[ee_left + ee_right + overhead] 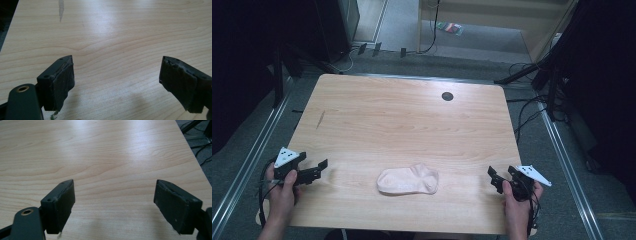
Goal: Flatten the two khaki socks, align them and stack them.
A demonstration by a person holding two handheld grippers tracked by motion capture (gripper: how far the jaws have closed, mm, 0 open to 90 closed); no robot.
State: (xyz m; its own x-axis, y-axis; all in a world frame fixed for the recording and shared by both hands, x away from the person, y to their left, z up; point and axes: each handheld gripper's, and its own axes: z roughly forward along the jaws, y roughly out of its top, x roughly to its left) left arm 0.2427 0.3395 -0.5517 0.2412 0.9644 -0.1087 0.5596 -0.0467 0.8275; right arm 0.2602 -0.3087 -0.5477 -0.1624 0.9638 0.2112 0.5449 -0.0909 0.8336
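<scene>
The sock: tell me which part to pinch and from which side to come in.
Pinch the sock at its right-hand end, where it bulges widest, probably the easiest fold to catch. It lies flat and lengthwise across the table, so come down from above with the right gripper, which is open and beside that end. The left gripper, also open, could pin the narrower left end.

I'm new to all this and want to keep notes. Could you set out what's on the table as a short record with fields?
Surface: wooden table, with a dark round hole near its far edge
Item: pale pink sock, lying flat near the front edge
Left gripper: open, left of the sock, apart from it
Right gripper: open, right of the sock, apart from it
Held: nothing
</scene>
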